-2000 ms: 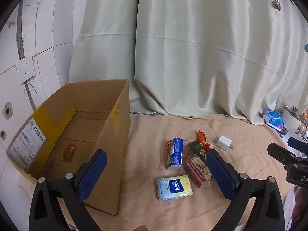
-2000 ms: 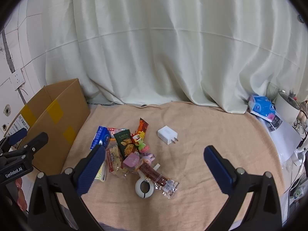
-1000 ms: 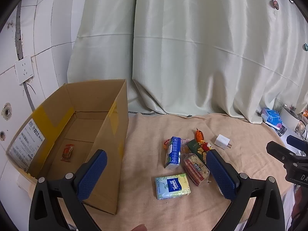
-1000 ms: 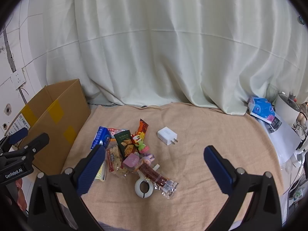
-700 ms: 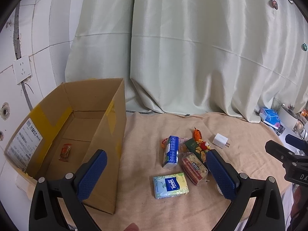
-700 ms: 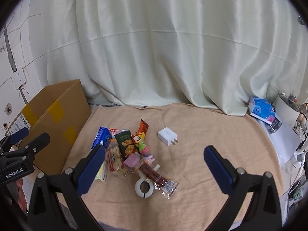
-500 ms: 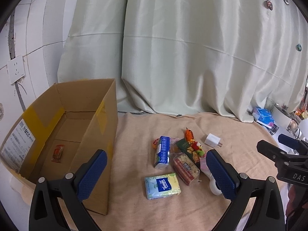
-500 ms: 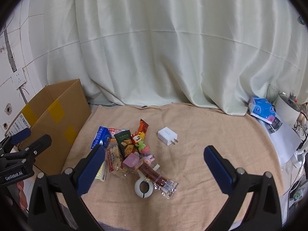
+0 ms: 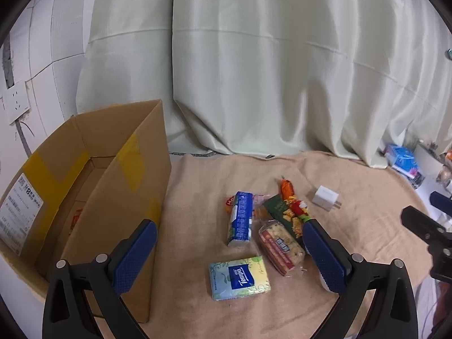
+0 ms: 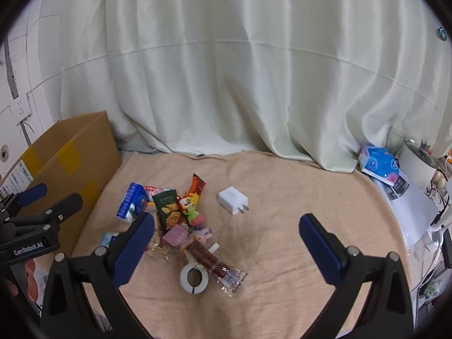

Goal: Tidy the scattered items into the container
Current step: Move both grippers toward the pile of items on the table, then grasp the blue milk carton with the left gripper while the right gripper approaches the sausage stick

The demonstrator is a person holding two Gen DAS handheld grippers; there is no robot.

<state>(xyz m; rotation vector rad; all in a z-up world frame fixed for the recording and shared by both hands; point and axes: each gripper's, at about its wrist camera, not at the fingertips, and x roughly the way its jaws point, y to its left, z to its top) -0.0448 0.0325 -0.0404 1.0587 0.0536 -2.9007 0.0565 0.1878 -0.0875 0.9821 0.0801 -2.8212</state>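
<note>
An open cardboard box [image 9: 132, 186] stands at the left on a beige cloth, with a small orange packet [image 9: 75, 218] inside. Scattered beside it lie a Tempo tissue pack [image 9: 238, 277], a blue carton [image 9: 240, 218], a cracker packet [image 9: 281, 246], a green snack bag [image 10: 168, 209], a white charger [image 10: 233, 200], a tape ring [image 10: 193, 279] and a sausage-stick packet [image 10: 216, 264]. My left gripper [image 9: 230, 250] hovers open above the tissue pack, holding nothing. My right gripper [image 10: 226, 241] hangs open and empty over the pile's right side.
A pale curtain [image 10: 226, 84] closes off the back. A blue patterned pack [image 10: 380, 165], a white pot [image 10: 418, 163] and cables sit at the far right. A tiled wall with a socket [image 9: 17, 104] is on the left. Bare cloth [image 10: 296, 197] lies right of the charger.
The left gripper has swung right, away from the box and toward the pile; the box has slid to the left edge of its view. The right gripper has hardly moved. Both stay open.
</note>
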